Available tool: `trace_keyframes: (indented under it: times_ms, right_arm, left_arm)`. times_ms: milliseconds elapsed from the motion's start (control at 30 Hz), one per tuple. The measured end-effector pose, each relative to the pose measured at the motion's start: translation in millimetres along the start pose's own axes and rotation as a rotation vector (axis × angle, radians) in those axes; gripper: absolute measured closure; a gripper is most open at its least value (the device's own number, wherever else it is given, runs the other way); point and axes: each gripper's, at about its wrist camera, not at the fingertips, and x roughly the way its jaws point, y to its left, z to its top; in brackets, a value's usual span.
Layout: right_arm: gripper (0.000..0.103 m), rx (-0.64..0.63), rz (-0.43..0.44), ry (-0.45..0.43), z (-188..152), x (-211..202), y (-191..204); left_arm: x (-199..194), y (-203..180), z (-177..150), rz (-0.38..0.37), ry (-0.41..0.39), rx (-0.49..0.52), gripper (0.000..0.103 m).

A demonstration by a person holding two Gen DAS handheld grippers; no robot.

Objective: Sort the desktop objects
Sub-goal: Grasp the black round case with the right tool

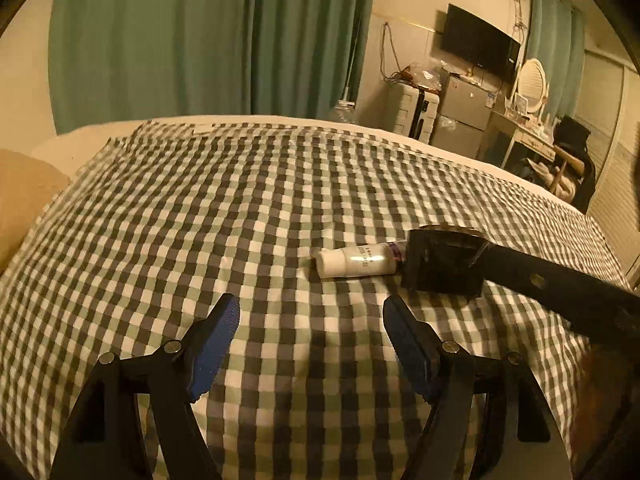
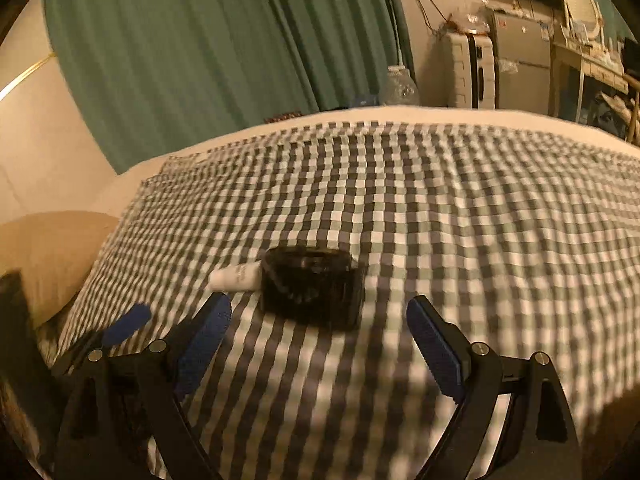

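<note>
Left wrist view shows my left gripper (image 1: 312,344) with its jaws spread and nothing between them, hanging over the checked cloth (image 1: 240,208), the white bottle (image 1: 354,261) lying on its side ahead and a little right of the pads. The bottle's far end touches the black box (image 1: 442,260), and a dark bar, which I take for part of my other tool, reaches in from the right edge. In the right wrist view my right gripper (image 2: 319,330) is wide open and empty too, with the box (image 2: 312,288) just ahead of its pads and the bottle (image 2: 236,277) at the box's left. I judge this the approach before the first pick; next I must bring each gripper over its own thing and close without knocking the two together
</note>
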Motion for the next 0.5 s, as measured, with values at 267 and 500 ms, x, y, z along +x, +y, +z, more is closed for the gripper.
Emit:
trace_keyframes:
  times_ms: [267,500]
  right_arm:
    - [0.02,0.014,-0.093,0.037,-1.6,46.6,14.4]
    - [0.031,-0.044,-0.165,0.016,-5.0,5.6,0.0]
  left_arm:
    - [17.4,24.2,-3.1,-0.007,0.05,-0.094,0.026]
    - [13.6,15.5,-8.2,-0.015,0.042,-0.045,0.026]
